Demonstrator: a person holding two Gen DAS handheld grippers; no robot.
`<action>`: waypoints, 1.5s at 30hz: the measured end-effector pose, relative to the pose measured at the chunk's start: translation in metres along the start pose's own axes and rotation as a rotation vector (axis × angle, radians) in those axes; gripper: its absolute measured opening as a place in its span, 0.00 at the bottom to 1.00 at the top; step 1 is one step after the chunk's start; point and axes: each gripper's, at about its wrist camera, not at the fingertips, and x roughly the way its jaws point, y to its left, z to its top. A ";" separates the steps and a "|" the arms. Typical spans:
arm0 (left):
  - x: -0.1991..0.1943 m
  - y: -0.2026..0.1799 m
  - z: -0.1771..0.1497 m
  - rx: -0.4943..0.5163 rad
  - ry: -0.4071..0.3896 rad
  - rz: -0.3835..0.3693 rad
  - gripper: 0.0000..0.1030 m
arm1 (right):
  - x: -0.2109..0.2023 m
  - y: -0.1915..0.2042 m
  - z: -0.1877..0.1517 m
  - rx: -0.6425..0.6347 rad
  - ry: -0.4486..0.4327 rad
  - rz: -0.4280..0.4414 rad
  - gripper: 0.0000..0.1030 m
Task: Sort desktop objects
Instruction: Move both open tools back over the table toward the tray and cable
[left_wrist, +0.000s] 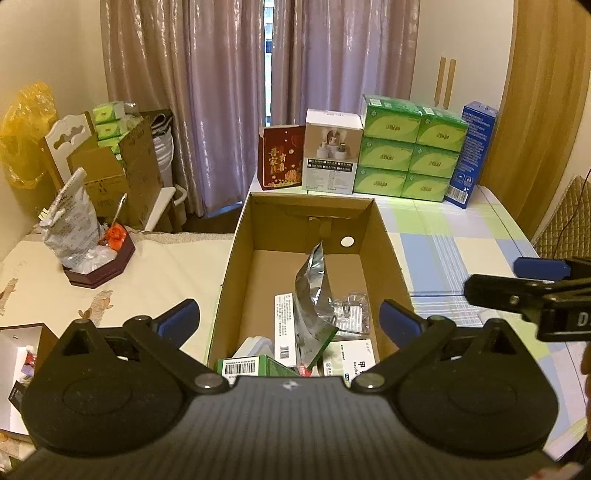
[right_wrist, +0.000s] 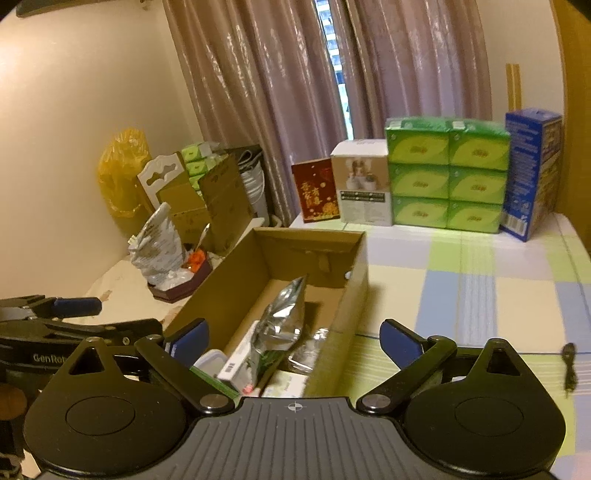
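Observation:
An open cardboard box (left_wrist: 236, 258) (right_wrist: 221, 280) stands on the table. In it a silver foil pouch (left_wrist: 312, 291) (right_wrist: 282, 317) stands upright. Around the pouch lie a long white carton (left_wrist: 285, 325), a green carton (left_wrist: 255, 365), a clear blister pack (left_wrist: 351, 314) and a white medicine box (left_wrist: 351, 360). My left gripper (left_wrist: 288, 317) hangs open over the box's near end, with nothing between its blue pads. My right gripper (right_wrist: 293, 334) is open and empty too, above the box's right wall. Each gripper shows in the other's view, the right gripper (left_wrist: 535, 280) at the right edge and the left gripper (right_wrist: 74, 310) at the left edge.
At the table's far end stand stacked green tissue packs (left_wrist: 406, 155), a white box (left_wrist: 332, 151), a red box (left_wrist: 282, 158) and a blue box (left_wrist: 471, 155). A dark hexagonal tray (left_wrist: 99, 269) with a bag sits to the left. A black cable (right_wrist: 569, 365) lies on the checked cloth at the right.

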 end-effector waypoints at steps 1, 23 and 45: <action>-0.003 -0.002 -0.001 -0.004 -0.005 -0.003 0.99 | -0.006 -0.002 -0.002 -0.006 -0.006 -0.005 0.94; -0.040 -0.094 -0.037 -0.008 -0.121 -0.146 0.99 | -0.110 -0.089 -0.078 -0.014 -0.014 -0.172 0.98; -0.001 -0.225 -0.078 0.043 0.050 -0.305 0.99 | -0.159 -0.215 -0.146 0.182 0.042 -0.370 0.98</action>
